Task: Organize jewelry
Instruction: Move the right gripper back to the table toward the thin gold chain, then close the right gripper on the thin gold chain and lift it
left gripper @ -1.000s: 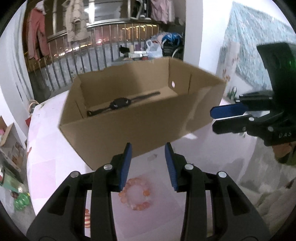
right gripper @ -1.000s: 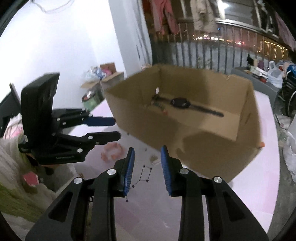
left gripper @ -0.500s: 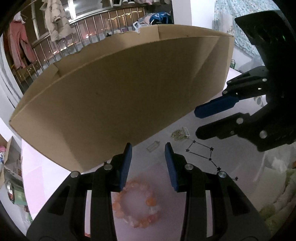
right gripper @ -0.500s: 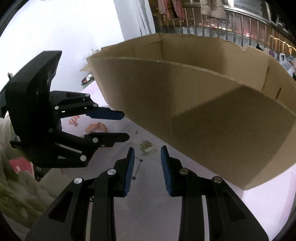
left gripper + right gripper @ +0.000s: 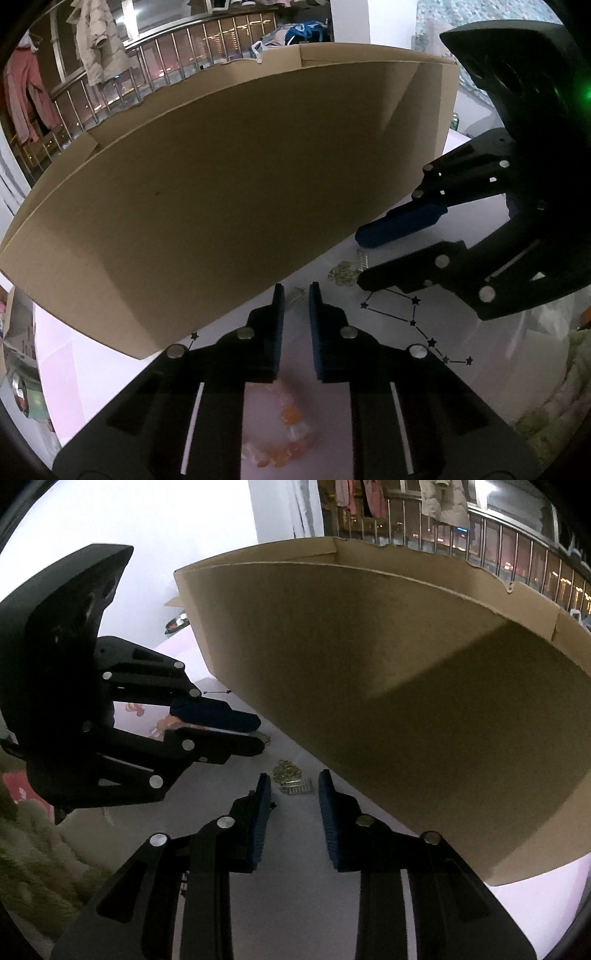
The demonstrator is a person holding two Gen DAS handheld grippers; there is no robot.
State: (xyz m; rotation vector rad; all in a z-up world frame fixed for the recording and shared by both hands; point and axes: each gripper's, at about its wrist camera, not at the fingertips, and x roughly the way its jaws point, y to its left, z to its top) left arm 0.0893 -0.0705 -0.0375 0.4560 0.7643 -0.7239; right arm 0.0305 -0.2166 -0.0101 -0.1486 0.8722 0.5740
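Observation:
A big open cardboard box [image 5: 221, 203] [image 5: 406, 701] fills both views; only its outer walls show. My left gripper [image 5: 295, 291] [image 5: 258, 734] is low over the pink table, jaws closing to a narrow gap. A small silver piece [image 5: 295, 295] lies between its tips; no pad visibly presses it. An orange bead bracelet [image 5: 284, 435] lies under that gripper's body. My right gripper [image 5: 294, 786] [image 5: 361, 260] stands open, its jaws closing slightly. A heap of gold chain [image 5: 286, 770] [image 5: 343, 273] with a small toothed silver bar [image 5: 297, 786] lies on the table at its tips.
The table cloth carries a black star-and-line print [image 5: 406, 317]. A fluffy pale blanket [image 5: 554, 406] lies at the near edge. A metal railing [image 5: 517, 554] with hanging clothes stands behind the box. The box's near wall is close to both grippers.
Both grippers sank toward the table, so the box's near wall rose and hid the watch inside. My left jaws narrowed sharply. The right jaws narrowed a little.

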